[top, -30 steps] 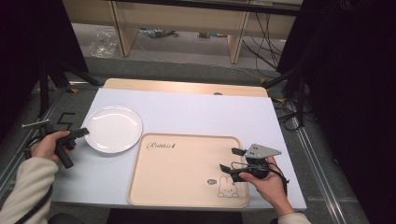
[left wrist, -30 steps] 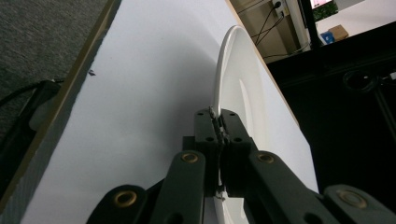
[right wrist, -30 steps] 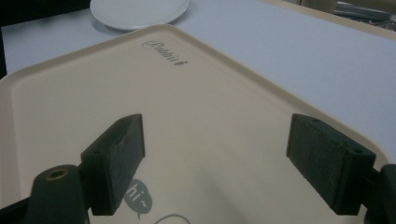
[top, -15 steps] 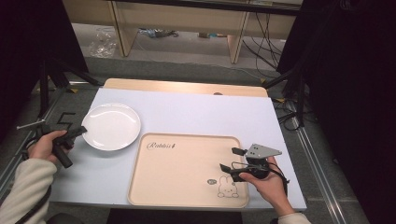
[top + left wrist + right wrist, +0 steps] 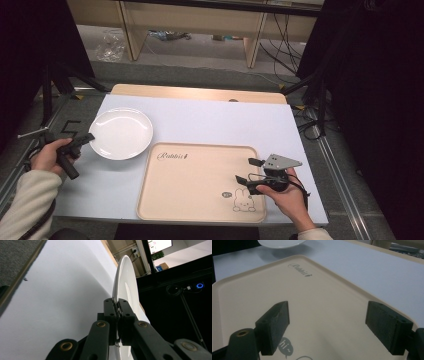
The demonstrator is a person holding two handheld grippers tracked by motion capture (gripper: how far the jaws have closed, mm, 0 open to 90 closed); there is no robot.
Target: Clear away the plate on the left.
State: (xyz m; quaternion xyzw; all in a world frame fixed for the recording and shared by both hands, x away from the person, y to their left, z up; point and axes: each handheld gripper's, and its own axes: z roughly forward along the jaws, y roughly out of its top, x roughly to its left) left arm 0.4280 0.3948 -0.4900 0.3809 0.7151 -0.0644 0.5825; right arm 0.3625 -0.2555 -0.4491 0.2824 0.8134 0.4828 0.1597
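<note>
left tongs (image 5: 86,139) clamped on plate (image 5: 121,133) rim | right tongs (image 5: 248,170) apart over tray (image 5: 195,182) | counter (image 5: 210,120)

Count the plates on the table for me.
1. A white plate sits at the table's left, beside the tray, its rim pinched in the left gripper.

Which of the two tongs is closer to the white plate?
Left. The left tongs are shut on the plate's rim; the right tongs hang open over the tray, well away from it.
</note>
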